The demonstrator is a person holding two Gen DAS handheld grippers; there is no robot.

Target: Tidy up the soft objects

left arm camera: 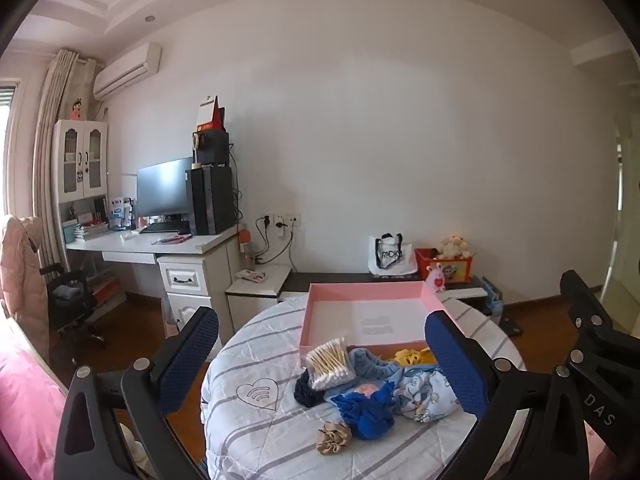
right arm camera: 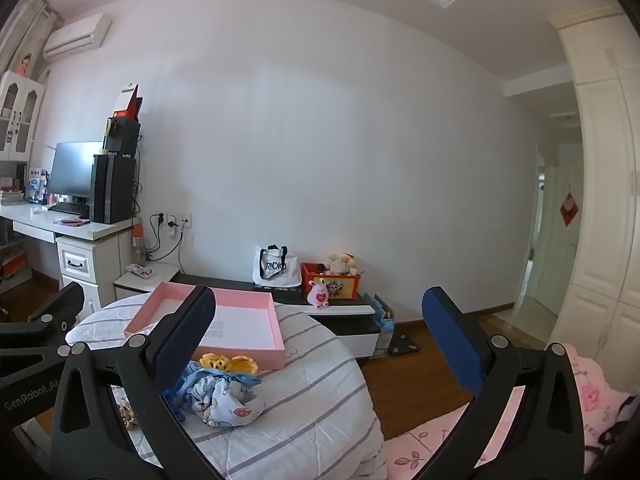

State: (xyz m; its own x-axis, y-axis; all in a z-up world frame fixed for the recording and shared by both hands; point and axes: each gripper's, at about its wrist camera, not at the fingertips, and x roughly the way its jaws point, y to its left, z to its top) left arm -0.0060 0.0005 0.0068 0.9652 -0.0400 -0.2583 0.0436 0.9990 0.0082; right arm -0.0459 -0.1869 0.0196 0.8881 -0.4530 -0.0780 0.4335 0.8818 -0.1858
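Striped white quilt (left arm camera: 280,432) on the bed holds my soft pile, just in front of the empty pink box (left arm camera: 320,312); both my left claw (left arm camera: 320,364) and right claw (right arm camera: 320,344) are wide apart, and I think the fluffy blue knitted bundle (left arm camera: 366,410) is light and squishy, so I should pinch its puffy middle.

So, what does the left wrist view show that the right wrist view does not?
Only the left view: the bag of cotton swabs, the dark blue scrunchie and the bright blue knitted piece. Only the right view: the hallway door and the pink floral bedding. Both: the pink tray on the striped quilt, the yellow knitted piece, the printed baby cloth, and open tongs holding nothing.
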